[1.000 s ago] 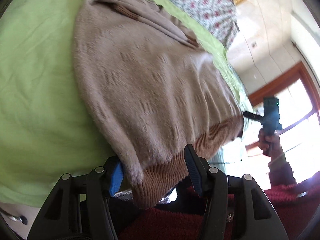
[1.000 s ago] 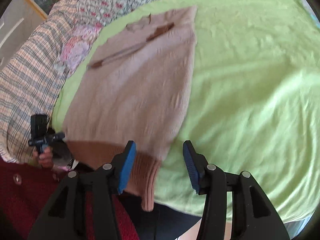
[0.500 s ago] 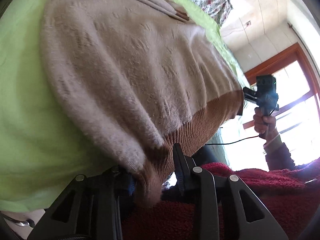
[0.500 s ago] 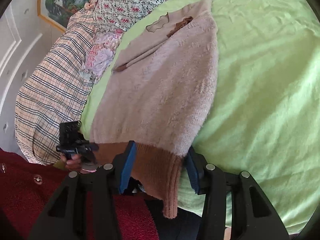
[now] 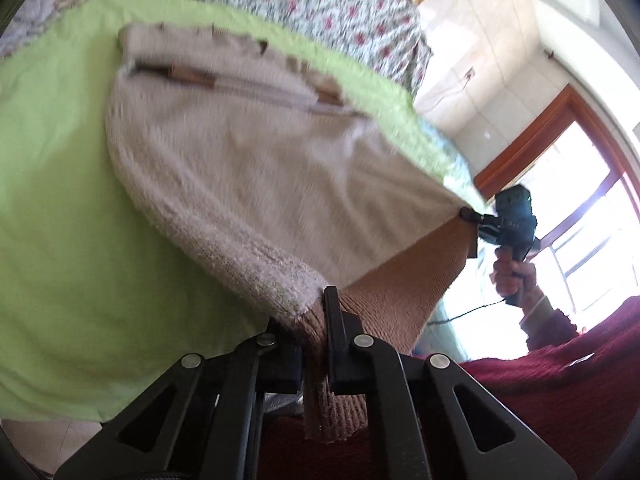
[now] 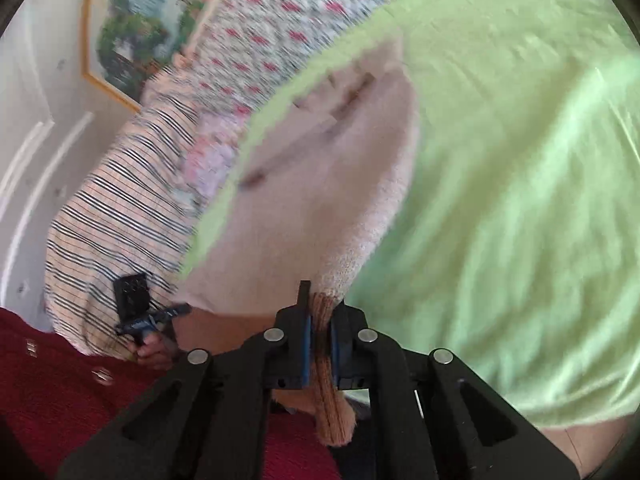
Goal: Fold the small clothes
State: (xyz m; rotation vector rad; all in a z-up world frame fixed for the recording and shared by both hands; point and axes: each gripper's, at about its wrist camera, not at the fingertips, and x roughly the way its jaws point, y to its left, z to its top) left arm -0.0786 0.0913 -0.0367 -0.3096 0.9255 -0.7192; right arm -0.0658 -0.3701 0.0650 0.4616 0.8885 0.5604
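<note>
The left claw [image 5: 316, 320] is clamped on one corner of the brown ribbed hem [image 5: 404, 292] of the beige sweater [image 5: 248, 168]; the right claw [image 6: 320, 320] is clamped on the other. Both have just been closing. The sweater is spread over the green bedsheet [image 5: 60, 220]. A window [image 5: 592, 216] is shown only in the left view, a framed painting [image 6: 132, 28] and a plaid pillow [image 6: 108, 220] only in the right.

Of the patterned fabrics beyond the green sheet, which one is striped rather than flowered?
The checked pillow at the left in the right wrist view: dark stripes on a pale ground. The floral fabric beside it carries red flowers.
</note>
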